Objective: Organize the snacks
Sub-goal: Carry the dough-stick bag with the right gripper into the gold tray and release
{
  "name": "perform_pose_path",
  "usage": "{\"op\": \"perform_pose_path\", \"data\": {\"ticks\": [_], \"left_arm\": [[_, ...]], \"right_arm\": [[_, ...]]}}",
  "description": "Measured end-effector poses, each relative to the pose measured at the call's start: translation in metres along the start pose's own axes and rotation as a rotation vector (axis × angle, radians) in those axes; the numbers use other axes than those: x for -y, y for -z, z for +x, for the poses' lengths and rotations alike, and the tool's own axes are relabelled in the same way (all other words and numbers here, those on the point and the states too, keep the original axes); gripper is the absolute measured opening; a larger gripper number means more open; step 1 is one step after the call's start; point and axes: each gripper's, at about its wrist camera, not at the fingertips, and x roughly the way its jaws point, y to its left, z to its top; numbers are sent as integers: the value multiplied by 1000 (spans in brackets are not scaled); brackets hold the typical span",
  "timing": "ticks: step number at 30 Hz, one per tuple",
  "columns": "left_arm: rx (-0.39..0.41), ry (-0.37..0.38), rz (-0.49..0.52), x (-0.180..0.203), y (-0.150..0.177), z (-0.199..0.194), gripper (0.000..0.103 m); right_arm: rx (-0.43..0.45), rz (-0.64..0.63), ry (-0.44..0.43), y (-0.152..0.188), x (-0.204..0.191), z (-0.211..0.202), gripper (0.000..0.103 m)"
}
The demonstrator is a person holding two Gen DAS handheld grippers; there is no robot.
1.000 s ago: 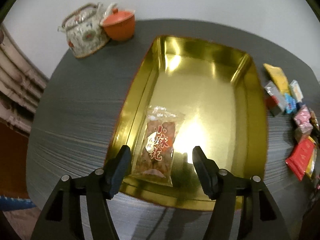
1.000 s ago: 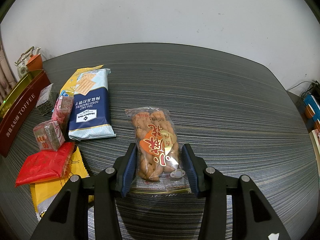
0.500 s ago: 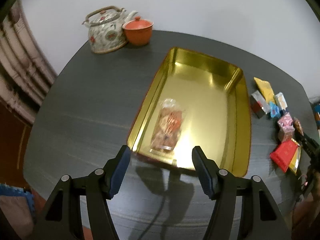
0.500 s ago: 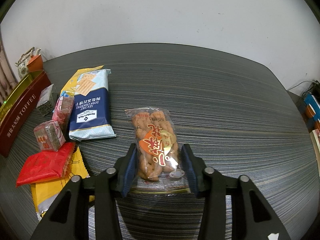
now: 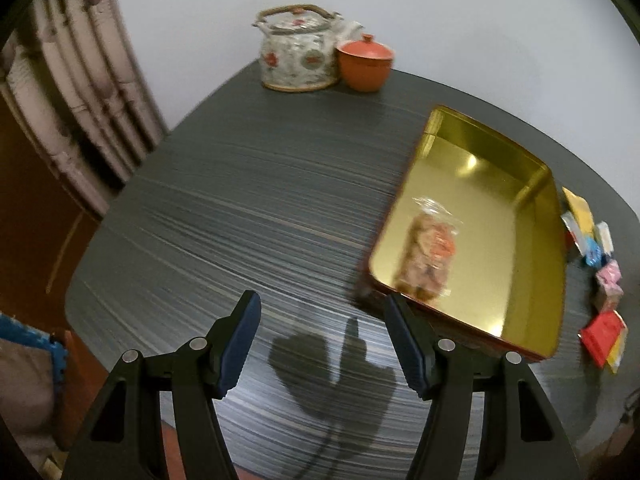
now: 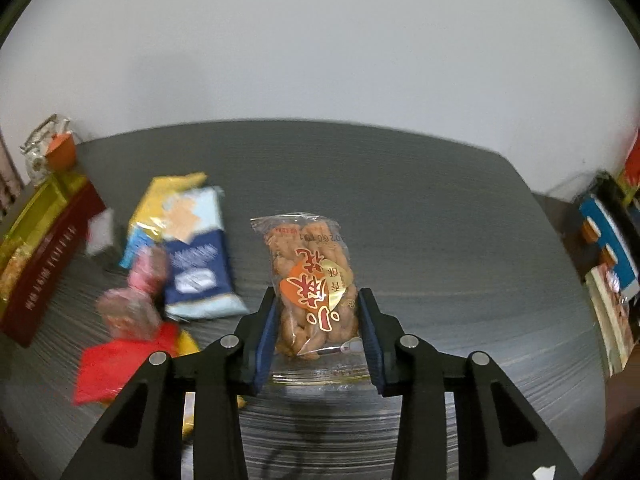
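My right gripper (image 6: 318, 320) is shut on a clear bag of fried dough twists (image 6: 310, 280), held off the dark table with its far end sticking out past the pads. In the left wrist view my left gripper (image 5: 320, 332) stands open over bare table, nothing between its fingers. To its right lies the gold tin tray (image 5: 532, 264) with another twist bag (image 5: 428, 256) inside, near the tray's left wall. The same tray (image 6: 40, 248) shows at the left edge of the right wrist view.
A blue cracker pack (image 6: 196, 256), a yellow packet (image 6: 168, 188), a red packet (image 6: 116, 364) and small wrapped sweets (image 6: 140, 292) lie left of the right gripper. More small snacks (image 5: 600, 272) sit right of the tray. A teapot (image 5: 298, 52) and orange lidded cup (image 5: 366, 62) stand at the back.
The right gripper pressed onto the twist bag and lifted it off the table. The left gripper drew back and to the left of the tray, leaving its twist bag inside.
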Motion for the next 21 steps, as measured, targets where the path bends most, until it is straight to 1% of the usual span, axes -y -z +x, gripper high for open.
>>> {"op": "perform_pose_path", "data": {"ticks": [3, 6, 9, 10, 13, 15, 17, 21], "left_arm": [[28, 0, -28, -6, -3, -7, 65], [64, -43, -26, -9, -5, -13, 65], [56, -39, -40, -12, -7, -12, 68], [53, -49, -47, -14, -7, -12, 69], [65, -74, -66, -19, -9, -13, 69], [68, -86, -88, -24, -10, -14, 70], [64, -86, -112, -29, -10, -13, 70], [35, -69, -166, -41, -10, -9, 71]], "right_arm": [[13, -45, -46, -11, -33, -10, 35], [27, -108, -116, -21, -77, -19, 35], [43, -178, -202, -26, -126, -28, 35], [42, -210, -241, -28, -148, -30, 35], [43, -281, -316, -29, -195, -37, 35], [39, -317, -344, -29, -219, -37, 35], [10, -349, -384, -28, -245, -34, 35], [-14, -425, -400, -21, -286, -28, 35]]}}
